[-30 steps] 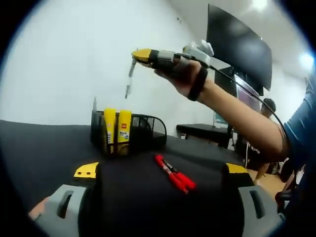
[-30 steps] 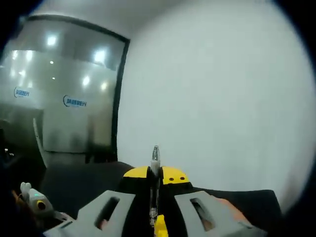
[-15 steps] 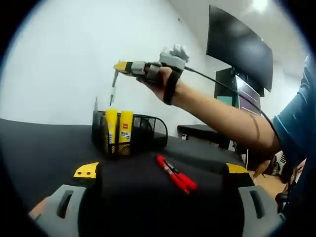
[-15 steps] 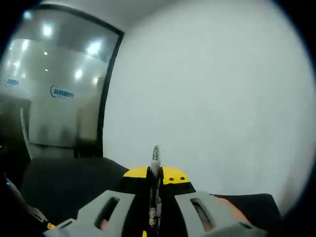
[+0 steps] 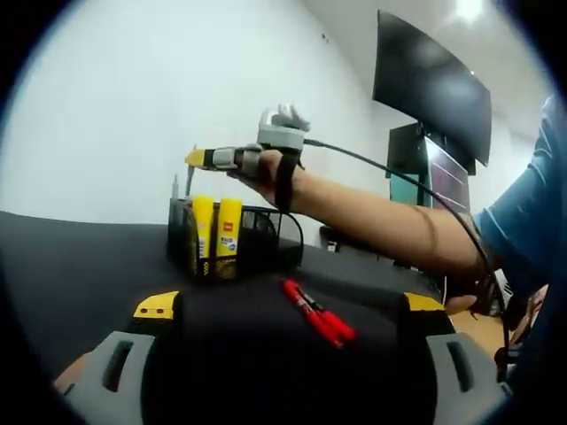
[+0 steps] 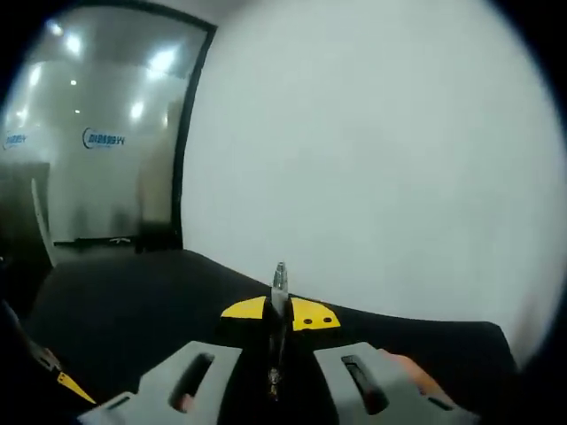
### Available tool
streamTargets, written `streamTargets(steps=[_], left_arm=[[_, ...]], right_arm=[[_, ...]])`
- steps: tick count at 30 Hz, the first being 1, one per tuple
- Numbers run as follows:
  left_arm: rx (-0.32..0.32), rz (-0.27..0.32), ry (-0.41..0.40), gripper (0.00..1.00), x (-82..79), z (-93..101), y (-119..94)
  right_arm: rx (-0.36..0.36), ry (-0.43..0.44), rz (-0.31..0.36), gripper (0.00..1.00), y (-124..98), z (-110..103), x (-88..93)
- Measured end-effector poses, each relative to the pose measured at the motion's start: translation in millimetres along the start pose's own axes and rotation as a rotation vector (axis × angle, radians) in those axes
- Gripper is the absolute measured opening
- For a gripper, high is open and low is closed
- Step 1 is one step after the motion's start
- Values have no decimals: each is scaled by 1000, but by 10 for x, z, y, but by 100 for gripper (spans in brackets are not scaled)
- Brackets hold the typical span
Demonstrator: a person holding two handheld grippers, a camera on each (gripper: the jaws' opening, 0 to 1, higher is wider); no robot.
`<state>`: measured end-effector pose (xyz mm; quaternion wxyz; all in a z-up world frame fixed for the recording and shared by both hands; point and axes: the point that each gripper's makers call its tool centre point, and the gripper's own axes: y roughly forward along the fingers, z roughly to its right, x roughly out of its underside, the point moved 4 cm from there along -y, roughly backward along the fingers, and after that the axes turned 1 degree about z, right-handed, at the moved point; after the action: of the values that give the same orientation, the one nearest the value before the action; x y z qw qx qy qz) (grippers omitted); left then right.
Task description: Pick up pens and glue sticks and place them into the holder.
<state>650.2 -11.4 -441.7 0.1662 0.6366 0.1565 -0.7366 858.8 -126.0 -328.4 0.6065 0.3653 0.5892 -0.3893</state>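
A black mesh holder [image 5: 257,237] stands on the dark table with two yellow glue sticks [image 5: 215,237] upright in its front part. Two red pens [image 5: 317,312] lie on the table in front of it. My right gripper [image 5: 198,159], held by a hand, hovers just above the holder's left side. It is shut on a clear pen [image 6: 279,288] that hangs down toward the holder. In its own view, the right gripper [image 6: 279,312] shows the pen clamped between its yellow tips. My left gripper [image 5: 289,304] rests low and open, with the red pens lying ahead between its jaws.
A grey pen tip [image 5: 174,187] sticks up at the holder's left rear. The person's arm [image 5: 381,226] crosses from the right with a cable along it. A dark screen [image 5: 431,84] hangs on the wall, above a low cabinet [image 5: 354,239].
The right gripper has come down and to the left with the pen, from high above the holder to just over its rim. The left gripper has stayed put.
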Motion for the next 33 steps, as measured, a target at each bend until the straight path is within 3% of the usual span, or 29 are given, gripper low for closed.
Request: streamTargets(steps=[8, 19, 25, 33], left_arm=[[-2, -7, 6, 94, 8, -7, 5], [-3, -17, 15, 93, 21, -15, 8], [-6, -22, 15, 93, 26, -18, 13], [-14, -28, 0, 88, 34, -29, 6]], right_arm=[[3, -25, -72, 6, 60, 50, 110], [-13, -26, -93, 6, 80, 33, 154], [-14, -37, -38, 11, 30, -2, -25], [-7, -21, 77, 11, -359, -84, -437]])
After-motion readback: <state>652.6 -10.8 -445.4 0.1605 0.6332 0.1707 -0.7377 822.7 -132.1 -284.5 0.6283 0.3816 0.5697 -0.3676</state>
